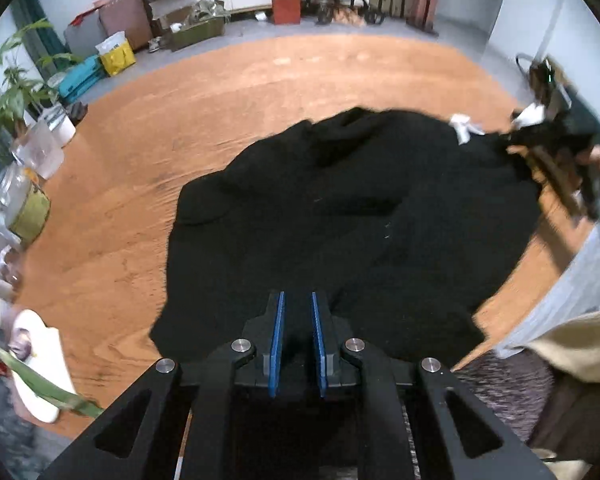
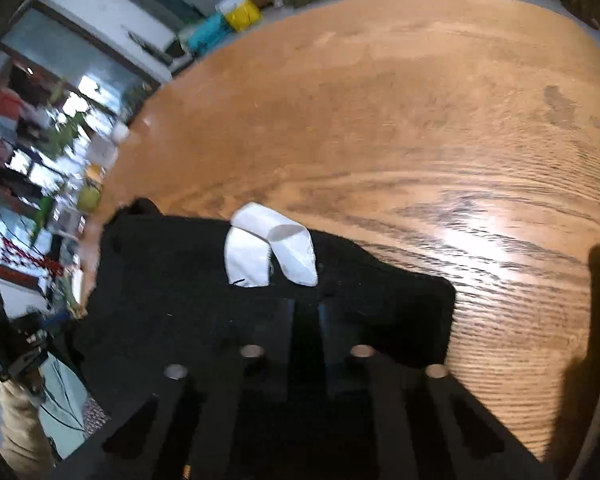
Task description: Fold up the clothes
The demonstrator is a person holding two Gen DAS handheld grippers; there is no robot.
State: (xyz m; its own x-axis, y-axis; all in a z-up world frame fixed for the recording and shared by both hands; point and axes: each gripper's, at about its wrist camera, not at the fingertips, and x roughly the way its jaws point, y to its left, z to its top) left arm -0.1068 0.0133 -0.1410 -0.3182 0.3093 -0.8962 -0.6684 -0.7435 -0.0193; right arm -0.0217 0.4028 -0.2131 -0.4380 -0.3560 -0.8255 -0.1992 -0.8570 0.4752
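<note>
Gripping the near edge of the black garment (image 1: 339, 216), left tool (image 1: 298, 308) clamped on cloth | right tool (image 2: 305, 312) pinching the garment's far corner beside the white label (image 2: 270, 250) | garment spread rumpled across the wooden table (image 1: 180, 112), right side blurred.

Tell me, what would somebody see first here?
A big black cloth lies spread over the middle of the wooden table. Both grippers, left at the near edge and right at the far corner, pinch it. A white tag sticks up just ahead of the right gripper.
</note>
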